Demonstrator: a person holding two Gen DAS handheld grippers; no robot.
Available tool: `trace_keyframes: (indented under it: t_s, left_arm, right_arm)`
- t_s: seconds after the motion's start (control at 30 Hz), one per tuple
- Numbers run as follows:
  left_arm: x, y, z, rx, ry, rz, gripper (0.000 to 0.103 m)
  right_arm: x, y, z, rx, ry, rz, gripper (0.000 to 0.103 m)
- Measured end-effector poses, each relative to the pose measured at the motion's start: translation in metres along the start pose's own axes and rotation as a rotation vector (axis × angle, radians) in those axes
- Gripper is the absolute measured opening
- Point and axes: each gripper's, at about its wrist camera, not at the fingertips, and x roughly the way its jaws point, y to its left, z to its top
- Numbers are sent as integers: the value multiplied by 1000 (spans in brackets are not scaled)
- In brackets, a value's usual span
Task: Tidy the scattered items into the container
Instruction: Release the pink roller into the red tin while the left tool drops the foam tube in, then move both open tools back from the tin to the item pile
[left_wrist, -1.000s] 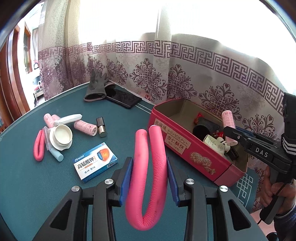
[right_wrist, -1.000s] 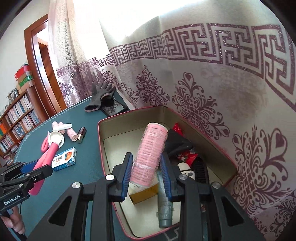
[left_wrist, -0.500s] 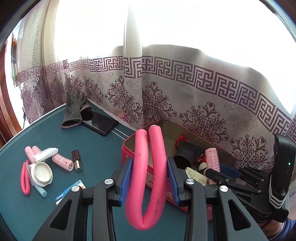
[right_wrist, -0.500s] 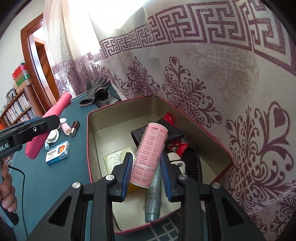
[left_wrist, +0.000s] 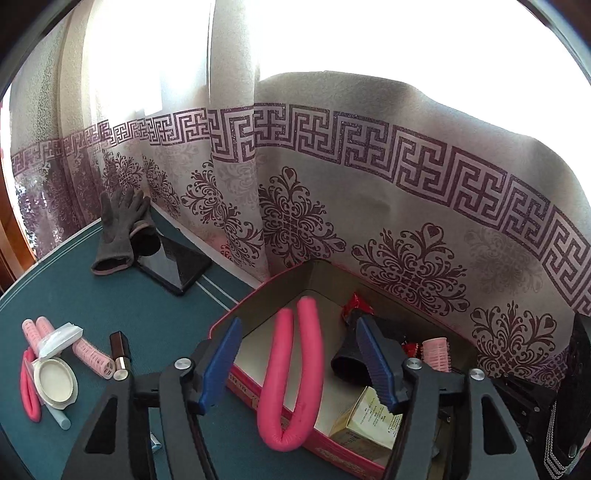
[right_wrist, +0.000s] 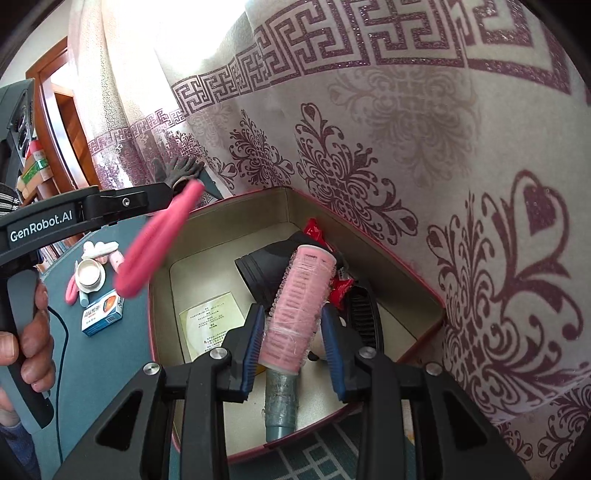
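The red tin (left_wrist: 236, 325) stands by the curtain, its beige inside (right_wrist: 258, 210) holding a black cup, a paper box, a grey tube and a comb. My left gripper (left_wrist: 295, 350) hovers over the tin's near left rim. Its jaws are opening wide, and the bent pink foam curler (left_wrist: 291, 387) hangs loose between them, touching neither pad. In the right wrist view that curler (right_wrist: 155, 243) is a blur below the left gripper (right_wrist: 168, 197). My right gripper (right_wrist: 291, 343) is over the tin, its pads on an upright pink hair roller (right_wrist: 299, 306), and its jaws are starting to open.
Left of the tin on the green table lie pink hair rollers (left_wrist: 92, 356), a lipstick (left_wrist: 120, 350), a white round lid (left_wrist: 55, 380), another pink foam curler (left_wrist: 27, 391) and a blue-white medicine box (right_wrist: 101, 317). A grey glove (left_wrist: 118, 229) and a dark phone (left_wrist: 173, 266) lie by the curtain.
My left gripper carried the pink foam curler to the right, over the tin, and its jaws have opened off it. The right gripper, with its roller, has come slightly closer over the tin.
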Motion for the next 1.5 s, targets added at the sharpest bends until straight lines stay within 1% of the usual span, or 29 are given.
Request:
trace_keyframes:
  t_s: [0.03,0.07,0.2,0.23,0.3,0.33,0.37,0.6,0.7,0.77,0.83,0.93,0.97,1.23,1.37,1.5]
  left_arm:
    - [-2,1,-1,0,-16,7,82]
    - [-4,1,-1,3,-25,15,82]
    - [-7,9,-6,0,-16,46,82]
    - [-7,12,-7,-6,-9,51,83]
    - [-9,18,-11,-26,-3,60,91]
    - [-11,20,-14,-35,-7,66,97]
    - [-13,22,-16,-41,-12,73,98]
    - [-27,39,-29,-62,-12,129,98]
    - [-35,53,-36,-94,-8,155,98]
    - [-42,65,-43,-124,-7,173,98]
    - [-49,79,-51,-156,-7,195,98]
    - [-62,102,-64,-206,-6,242,99]
    - [-67,110,-69,-223,-6,258,102]
    - [-108,177,-112,-388,-19,397,102]
    - [-122,206,-131,-469,-20,429,102]
    - [-132,223,-145,-508,-19,452,102]
  right_arm:
    - [0,-1,0,5,2,2,36]
    - [0,-2,0,8,3,1,37]
    - [2,0,0,9,7,-1,41]
    - [2,1,0,10,8,1,43]
    - [1,2,0,9,4,6,50]
    - [0,3,-1,6,0,6,55]
    - [-2,5,-1,0,-4,6,58]
    - [-7,16,1,-26,-22,11,62]
    - [-9,25,1,-40,-31,28,68]
    - [-12,32,0,-55,-39,42,75]
    - [-13,42,1,-69,-48,61,80]
    - [-13,57,2,-88,-54,95,82]
    - [-13,63,2,-94,-54,108,83]
    - [-8,119,-1,-199,-43,215,86]
    - [-2,152,-7,-263,-27,259,89]
    - [10,181,-15,-312,12,300,92]
